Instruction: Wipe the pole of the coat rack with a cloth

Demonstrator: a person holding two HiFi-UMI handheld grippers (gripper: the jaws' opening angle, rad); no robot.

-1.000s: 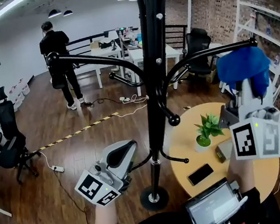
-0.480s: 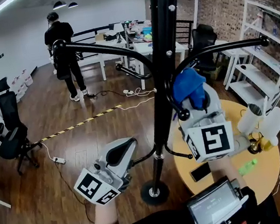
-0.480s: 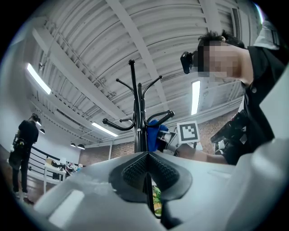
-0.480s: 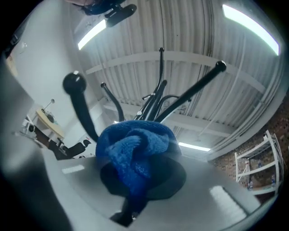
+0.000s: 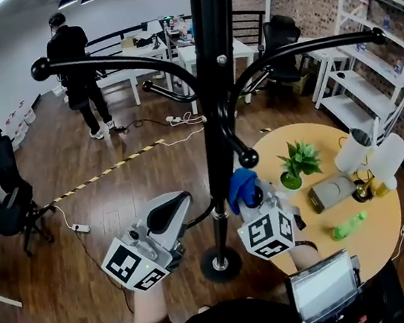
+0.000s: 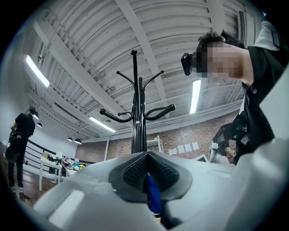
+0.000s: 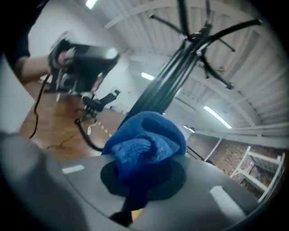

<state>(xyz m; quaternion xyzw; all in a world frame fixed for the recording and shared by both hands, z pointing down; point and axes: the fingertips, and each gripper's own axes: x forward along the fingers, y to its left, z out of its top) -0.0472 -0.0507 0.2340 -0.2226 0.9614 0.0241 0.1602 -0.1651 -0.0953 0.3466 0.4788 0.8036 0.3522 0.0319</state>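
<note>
Pole: the tall black metal pole of the coat rack (image 5: 214, 117) stands upright on its round base (image 5: 220, 265). Curved hook arms branch off it high and low, and everything below is placed from it.

Cloth: a bunched blue knitted cloth (image 5: 240, 186) sits low on the pole's right side, just under a ball-tipped hook. From here it looks pressed to the metal or just beside it (I can't swear to contact).

Right gripper: the right gripper (image 5: 249, 196) has its jaws clamped on the cloth, and the wad bulges out past their tips toward the pole.

Left gripper: the left gripper (image 5: 173, 208) hangs on the pole's left side at about the same height. Its jaws are closed together on nothing I can make out.

Key relation: the pole lies just left of the right jaws and its long axis is vertical, so a wipe has to run up or down along it. The right hand is the nearer one and the only one carrying cloth.

Progress: I'd judge the wiping is at the lower stretch, with most of the pole above.

Risk: the hook arms break up any long stroke, and the cloth could snag on one.

Surroundings: a round wooden table (image 5: 372, 244) stands right of the pole.
</note>
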